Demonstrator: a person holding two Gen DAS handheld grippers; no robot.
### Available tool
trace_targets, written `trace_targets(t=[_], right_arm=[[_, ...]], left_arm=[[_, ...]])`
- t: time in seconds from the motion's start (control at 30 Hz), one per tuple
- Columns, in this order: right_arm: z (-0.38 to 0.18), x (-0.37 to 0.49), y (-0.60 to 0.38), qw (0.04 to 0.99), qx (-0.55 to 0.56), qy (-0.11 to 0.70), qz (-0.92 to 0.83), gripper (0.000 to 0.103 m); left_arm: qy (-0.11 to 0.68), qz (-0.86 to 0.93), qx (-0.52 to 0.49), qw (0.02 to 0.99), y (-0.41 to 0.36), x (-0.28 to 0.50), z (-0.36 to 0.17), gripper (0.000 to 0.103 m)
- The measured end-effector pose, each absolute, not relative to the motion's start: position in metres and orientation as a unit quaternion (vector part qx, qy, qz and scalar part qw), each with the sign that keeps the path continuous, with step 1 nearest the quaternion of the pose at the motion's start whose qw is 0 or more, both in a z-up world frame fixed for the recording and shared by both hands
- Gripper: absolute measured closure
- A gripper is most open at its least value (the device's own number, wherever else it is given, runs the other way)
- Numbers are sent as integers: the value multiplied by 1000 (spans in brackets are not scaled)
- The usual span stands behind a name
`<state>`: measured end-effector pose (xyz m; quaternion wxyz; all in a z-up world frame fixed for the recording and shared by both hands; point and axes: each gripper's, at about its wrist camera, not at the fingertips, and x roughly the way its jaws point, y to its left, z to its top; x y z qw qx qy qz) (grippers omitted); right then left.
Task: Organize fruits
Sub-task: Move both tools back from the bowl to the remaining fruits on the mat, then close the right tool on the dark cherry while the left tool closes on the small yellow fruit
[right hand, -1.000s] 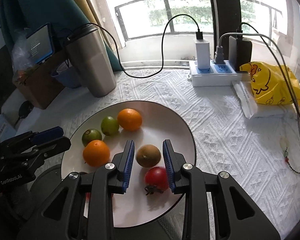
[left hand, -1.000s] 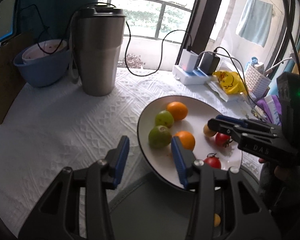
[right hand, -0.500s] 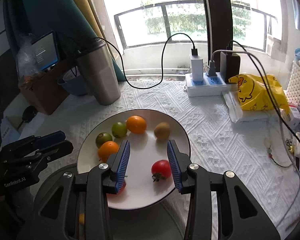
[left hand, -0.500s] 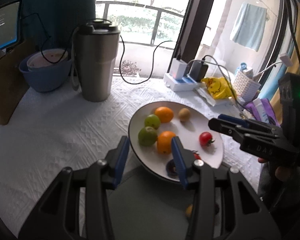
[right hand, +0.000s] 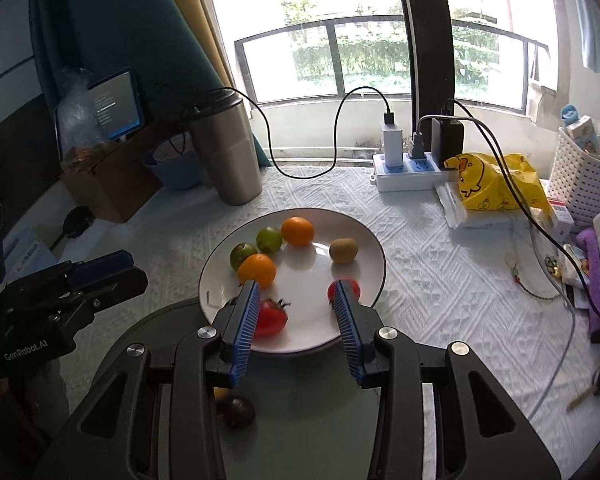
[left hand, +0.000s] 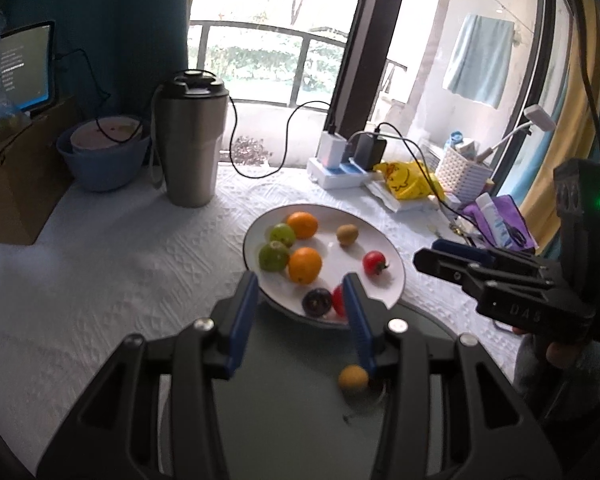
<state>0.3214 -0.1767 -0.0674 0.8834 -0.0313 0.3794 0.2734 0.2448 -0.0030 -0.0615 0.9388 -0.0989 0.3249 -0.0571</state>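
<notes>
Both my left tongs and right tongs hang released above the plate, free to choose fruit.

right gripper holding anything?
No. The right gripper is open above the plate, nothing between its fingers.

Tomato half behind tongs finger

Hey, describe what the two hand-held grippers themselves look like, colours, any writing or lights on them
Both are black plastic frames with silver screws and blue ribbed pads on two fingers. The left hand-held gripper carries white "GenRobot.AI" lettering on its side, seen from the right wrist. The right hand-held gripper shows raised "DAS" lettering, a green indicator light on its upright rear block, and a black cable running up from it.
</notes>
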Motion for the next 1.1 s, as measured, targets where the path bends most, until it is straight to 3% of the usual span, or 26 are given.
trace_targets(t=[1.1], right_arm=[[-132, 254, -167, 850, -79, 446, 268, 62]], left_arm=[[351, -70, -105, 928, -9, 187, -97, 58]])
